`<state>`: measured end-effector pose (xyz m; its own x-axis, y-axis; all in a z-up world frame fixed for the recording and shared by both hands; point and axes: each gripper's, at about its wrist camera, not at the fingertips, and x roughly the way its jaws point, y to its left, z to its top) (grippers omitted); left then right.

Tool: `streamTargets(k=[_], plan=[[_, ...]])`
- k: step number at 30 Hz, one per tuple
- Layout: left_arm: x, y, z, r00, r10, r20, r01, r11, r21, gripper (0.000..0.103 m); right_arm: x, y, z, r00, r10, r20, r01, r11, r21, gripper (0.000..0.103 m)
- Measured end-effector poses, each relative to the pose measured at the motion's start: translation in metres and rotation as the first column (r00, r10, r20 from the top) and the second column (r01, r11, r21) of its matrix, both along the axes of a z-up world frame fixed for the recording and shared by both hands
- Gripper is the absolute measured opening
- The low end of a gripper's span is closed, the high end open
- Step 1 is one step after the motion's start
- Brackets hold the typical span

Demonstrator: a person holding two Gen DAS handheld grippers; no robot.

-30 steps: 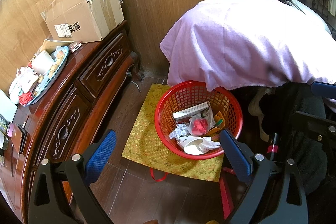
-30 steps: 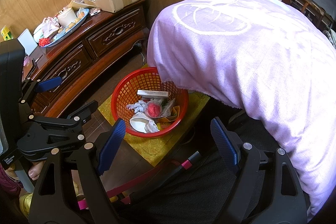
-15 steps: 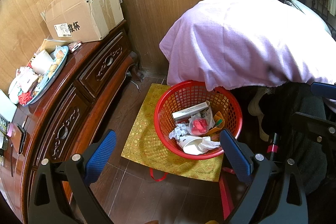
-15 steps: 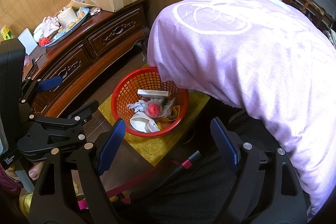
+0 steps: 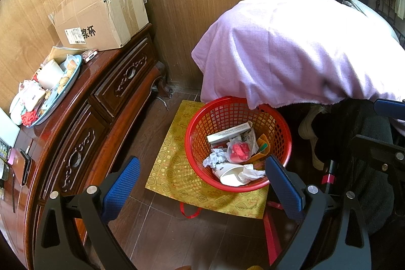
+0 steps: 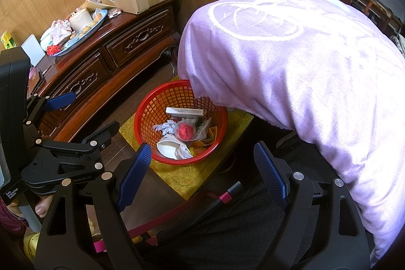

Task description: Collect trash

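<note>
Floor basket [image 5: 202, 143] unchanged; both grippers' [image 5: 202, 184] [image 6: 202, 163] jaws stay spread, empty.

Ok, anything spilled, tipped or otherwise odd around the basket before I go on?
Nothing spilled: the trash sits inside the red basket, upright on the yellow cloth. One oddity: the purple blanket droops over the basket's far rim, covering part of the opening. Both grippers, left and right, are open and empty.
</note>
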<state>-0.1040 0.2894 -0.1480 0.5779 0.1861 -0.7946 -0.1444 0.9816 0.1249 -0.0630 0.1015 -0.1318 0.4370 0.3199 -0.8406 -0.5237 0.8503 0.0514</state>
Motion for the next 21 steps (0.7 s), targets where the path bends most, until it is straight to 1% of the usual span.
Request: streamTargets(k=[15, 21], plan=[[0.0000, -0.0010, -0.0007, 1.000, 0.001, -0.004, -0.001, 1.000, -0.004, 0.097, -0.0009, -0.0002, -0.0004, 1.000, 0.000, -0.003, 0.000, 1.000, 0.000, 0.081], [0.0013, -0.0035, -0.0072, 1.000, -0.018, -0.024, 0.018, 0.999, -0.034, 0.097, -0.0050, -0.0012, 0.0000, 1.000, 0.000, -0.005, 0.000, 1.000, -0.001, 0.081]])
